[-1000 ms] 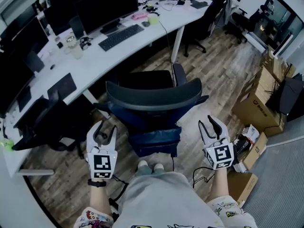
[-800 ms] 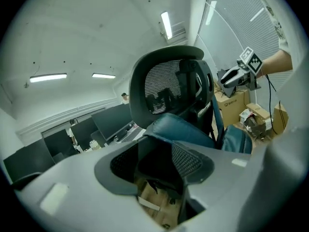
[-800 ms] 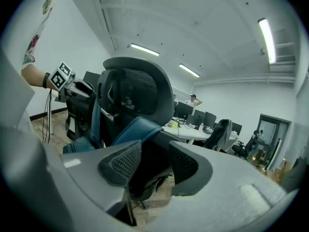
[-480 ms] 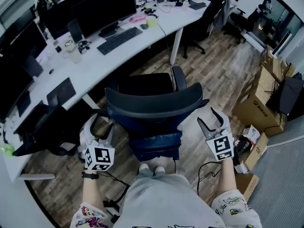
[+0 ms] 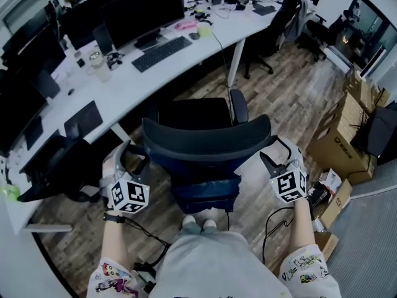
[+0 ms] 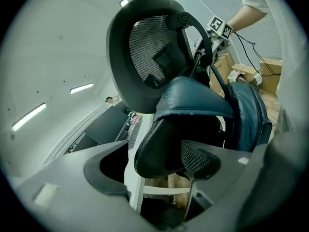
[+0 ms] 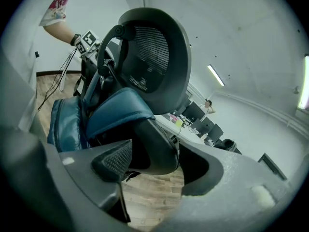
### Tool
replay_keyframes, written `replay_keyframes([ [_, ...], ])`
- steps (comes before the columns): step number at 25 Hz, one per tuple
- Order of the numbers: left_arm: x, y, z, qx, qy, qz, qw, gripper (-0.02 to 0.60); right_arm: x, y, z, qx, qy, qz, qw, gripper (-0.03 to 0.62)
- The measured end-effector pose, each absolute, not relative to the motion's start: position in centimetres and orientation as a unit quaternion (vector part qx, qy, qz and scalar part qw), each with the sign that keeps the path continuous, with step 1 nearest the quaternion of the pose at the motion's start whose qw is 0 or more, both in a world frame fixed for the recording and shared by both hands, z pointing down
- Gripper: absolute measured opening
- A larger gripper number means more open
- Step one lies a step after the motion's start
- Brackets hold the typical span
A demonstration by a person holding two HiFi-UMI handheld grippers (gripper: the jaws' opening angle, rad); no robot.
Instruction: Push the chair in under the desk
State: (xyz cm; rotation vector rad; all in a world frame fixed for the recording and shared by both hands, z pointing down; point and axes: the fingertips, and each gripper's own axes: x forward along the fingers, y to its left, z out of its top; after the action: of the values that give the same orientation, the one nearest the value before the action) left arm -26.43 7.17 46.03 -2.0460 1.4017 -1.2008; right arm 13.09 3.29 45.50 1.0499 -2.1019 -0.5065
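Note:
The black office chair [image 5: 208, 143] stands with its seat facing the white curved desk [image 5: 124, 85], partly under it. A blue padded cover [image 5: 205, 188] hangs on its back. My left gripper [image 5: 127, 163] is at the left end of the backrest [image 6: 149, 47] and my right gripper [image 5: 280, 159] is at the right end. Both pairs of jaws are opening. In the left gripper view the backrest's edge [image 6: 164, 144] lies between the left gripper [image 6: 157, 166] jaws. In the right gripper view the other edge [image 7: 154, 144] lies between the right gripper [image 7: 157, 166] jaws. No pad visibly presses on it.
A keyboard [image 5: 163, 52], monitors [image 5: 139, 8] and a cup [image 5: 99, 64] sit on the desk. Another dark chair [image 5: 59, 166] stands at the left, one more [image 5: 276, 23] at the far right. Cardboard boxes [image 5: 335, 138] line the right side. The floor is wood.
Both grippers have risen from behind the chair to the two ends of the backrest, and their jaws have spread wider around its edges.

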Motion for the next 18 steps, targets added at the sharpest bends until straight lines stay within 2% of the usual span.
replay_keyframes([
  [2, -26.8, 6.7, 46.5, -0.72, 0.493, -0.446, 0.202, 0.324, 13.0, 2.8, 45.8, 0.4, -0.814, -0.204, 0.369, 0.298],
  [5, -26.9, 6.3, 46.7, -0.718, 0.49, -0.448, 0.208, 0.254, 12.8, 2.0, 46.2, 0.396, -0.809, -0.212, 0.378, 0.294],
  [7, -26.9, 6.2, 46.6, -0.716, 0.495, -0.446, 0.211, 0.249, 12.7, 1.6, 46.1, 0.4, -0.805, -0.219, 0.379, 0.254],
  [18, -27.3, 5.8, 46.6, -0.694, 0.522, -0.448, 0.212, 0.255, 12.7, 0.5, 45.9, 0.402, -0.802, -0.242, 0.37, 0.249],
])
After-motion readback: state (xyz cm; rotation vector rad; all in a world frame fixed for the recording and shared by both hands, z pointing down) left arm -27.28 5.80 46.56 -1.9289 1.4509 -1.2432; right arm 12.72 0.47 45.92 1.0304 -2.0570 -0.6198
